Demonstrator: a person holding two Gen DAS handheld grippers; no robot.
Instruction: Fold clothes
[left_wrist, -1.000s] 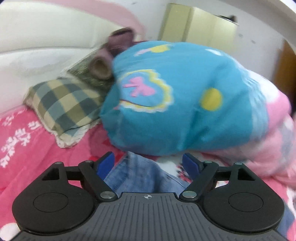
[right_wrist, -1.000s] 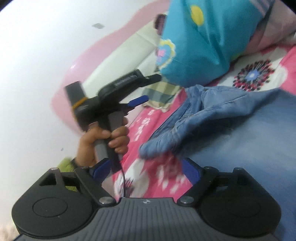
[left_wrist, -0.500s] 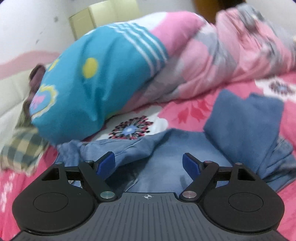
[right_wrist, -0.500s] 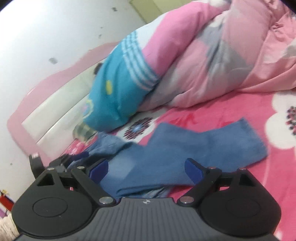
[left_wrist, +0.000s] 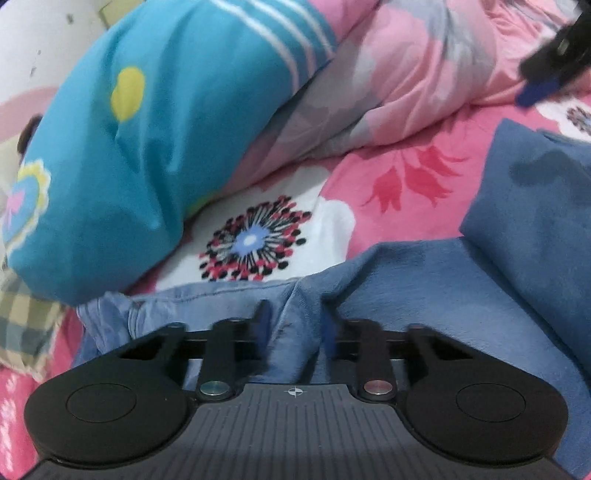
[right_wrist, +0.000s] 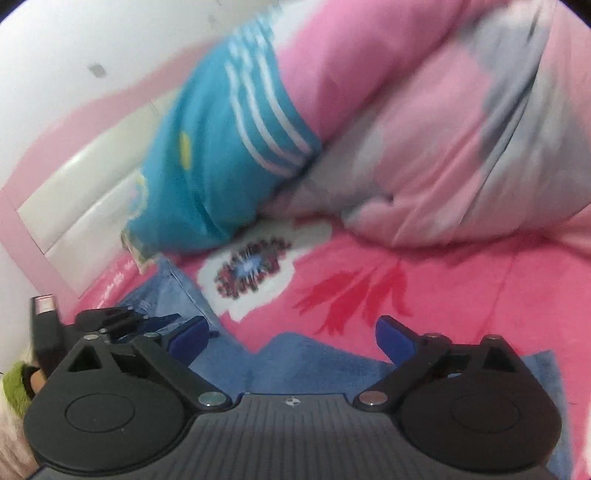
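Between my left gripper (left_wrist: 295, 325) fingers, blue garment (left_wrist: 424, 295) fold now pinched, spread half-second ago; right gripper (right_wrist: 291, 338) spread above folded part; fold underway.

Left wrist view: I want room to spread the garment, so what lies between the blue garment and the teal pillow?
Only bare floral bedsheet, seen in the left wrist view, separates blue garment and teal pillow.

garment (left_wrist: 424, 295) on bedsheet (left_wrist: 369, 192), quilt (left_wrist: 406, 74) behind (bunched)
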